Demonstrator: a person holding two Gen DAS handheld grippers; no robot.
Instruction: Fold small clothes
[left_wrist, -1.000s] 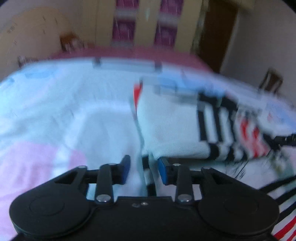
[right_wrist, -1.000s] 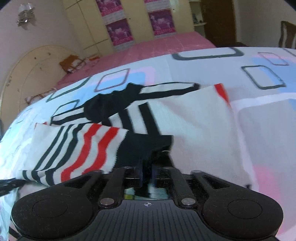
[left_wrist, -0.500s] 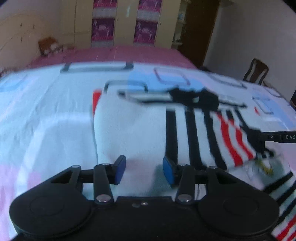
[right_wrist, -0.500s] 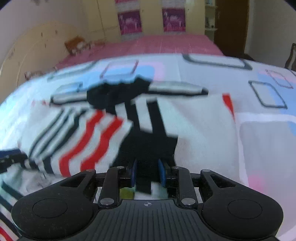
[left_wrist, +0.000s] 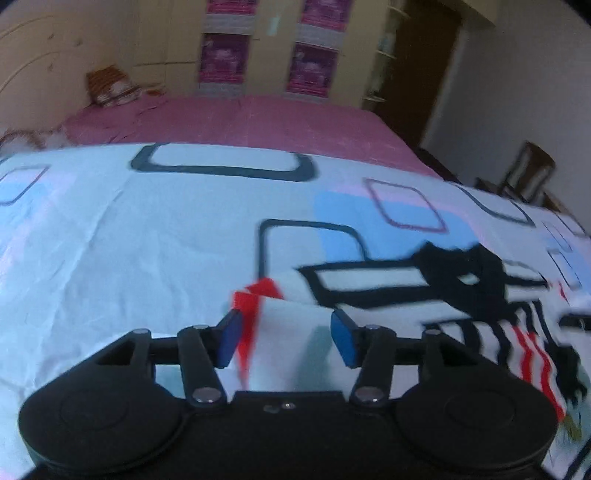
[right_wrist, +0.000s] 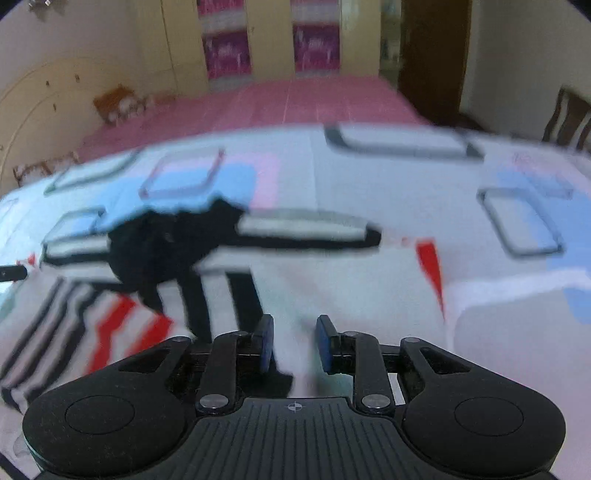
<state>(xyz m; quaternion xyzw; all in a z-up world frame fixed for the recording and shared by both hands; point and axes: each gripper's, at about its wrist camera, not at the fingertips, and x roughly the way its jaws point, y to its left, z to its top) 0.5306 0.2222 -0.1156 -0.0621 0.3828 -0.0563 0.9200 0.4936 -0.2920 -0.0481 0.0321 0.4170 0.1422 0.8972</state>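
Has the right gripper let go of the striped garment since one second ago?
Yes. The right gripper was shut on the striped garment; now its jaws stand apart above the cloth.

My feeds were evenly lit by soft, bluish-tinted light with faint shadows. Motion blur smeared the right wrist view worst, especially the white patterned bedsheet (right_wrist: 369, 177). Fisheye curvature bent the edges, and the corners went dark.

A white bedsheet printed with rounded squares (left_wrist: 147, 229) covers the bed's near end (pink cover (left_wrist: 236, 122) beyond); a wooden chair (right_wrist: 567, 118) stands past its right edge.
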